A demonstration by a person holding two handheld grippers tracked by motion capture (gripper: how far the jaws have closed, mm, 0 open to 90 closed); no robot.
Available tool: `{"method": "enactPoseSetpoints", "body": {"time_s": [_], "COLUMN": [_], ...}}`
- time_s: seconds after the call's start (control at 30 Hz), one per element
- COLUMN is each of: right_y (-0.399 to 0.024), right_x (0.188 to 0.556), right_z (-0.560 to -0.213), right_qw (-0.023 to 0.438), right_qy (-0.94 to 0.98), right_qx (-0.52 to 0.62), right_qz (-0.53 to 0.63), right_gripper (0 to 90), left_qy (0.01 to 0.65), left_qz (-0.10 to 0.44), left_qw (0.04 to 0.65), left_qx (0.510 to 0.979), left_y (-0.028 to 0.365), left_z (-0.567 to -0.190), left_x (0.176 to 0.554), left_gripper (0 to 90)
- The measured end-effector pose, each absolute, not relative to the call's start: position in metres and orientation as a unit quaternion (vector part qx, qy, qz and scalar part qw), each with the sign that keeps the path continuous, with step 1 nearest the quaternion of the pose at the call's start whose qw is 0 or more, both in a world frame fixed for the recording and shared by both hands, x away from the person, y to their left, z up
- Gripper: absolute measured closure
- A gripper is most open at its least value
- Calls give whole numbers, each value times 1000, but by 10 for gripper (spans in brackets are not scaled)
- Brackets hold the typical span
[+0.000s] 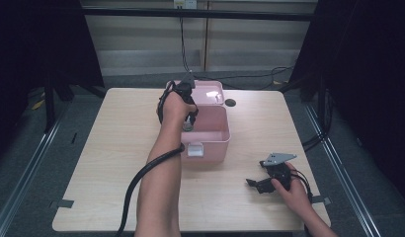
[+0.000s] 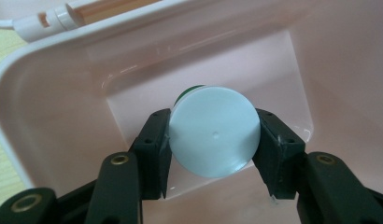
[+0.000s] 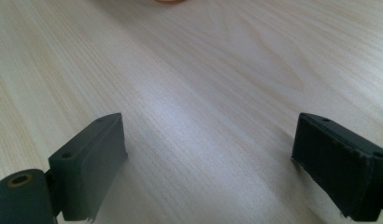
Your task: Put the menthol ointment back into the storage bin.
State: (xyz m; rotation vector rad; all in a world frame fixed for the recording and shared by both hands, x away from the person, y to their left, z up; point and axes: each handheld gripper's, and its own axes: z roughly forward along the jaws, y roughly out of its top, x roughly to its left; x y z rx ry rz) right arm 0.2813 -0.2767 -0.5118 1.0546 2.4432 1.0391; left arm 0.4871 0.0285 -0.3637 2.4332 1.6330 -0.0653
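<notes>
A round container with a white lid (image 2: pixel 215 140) and a green body sits between the jaws of my left gripper (image 2: pixel 214 123), which is shut on it, pads pressing on both sides. It hangs inside the pink box (image 2: pixel 54 93), just above the bottom. From above, the left gripper (image 1: pixel 189 123) reaches down into the pink box (image 1: pixel 225 144) at its left side. My right gripper (image 1: pixel 253 183) rests low over the table's front right, jaws wide apart. Between its fingers (image 3: pixel 208 154) there is just bare wood.
The box's pink lid (image 1: pixel 210 91) lies folded back behind it, and a white latch (image 1: pixel 195 149) sits on its front wall. A small dark disc (image 1: pixel 230 102) lies on the light wooden table (image 1: pixel 116 148) right of the lid. Cables trail from both grippers.
</notes>
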Motion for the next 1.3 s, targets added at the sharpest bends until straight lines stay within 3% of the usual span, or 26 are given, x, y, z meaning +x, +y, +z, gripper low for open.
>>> {"method": "enactPoseSetpoints", "body": {"time_s": [1.3], "right_y": [-277], "right_x": [282], "right_z": [-512], "right_qw": [143], "right_qy": [846], "right_qx": [365], "right_qz": [361], "right_gripper": [90], "left_qy": [579], "left_qz": [14], "left_qw": [109], "left_qx": [808], "left_y": [30], "left_z": [-404], "left_x": [494], "left_gripper": [502]}}
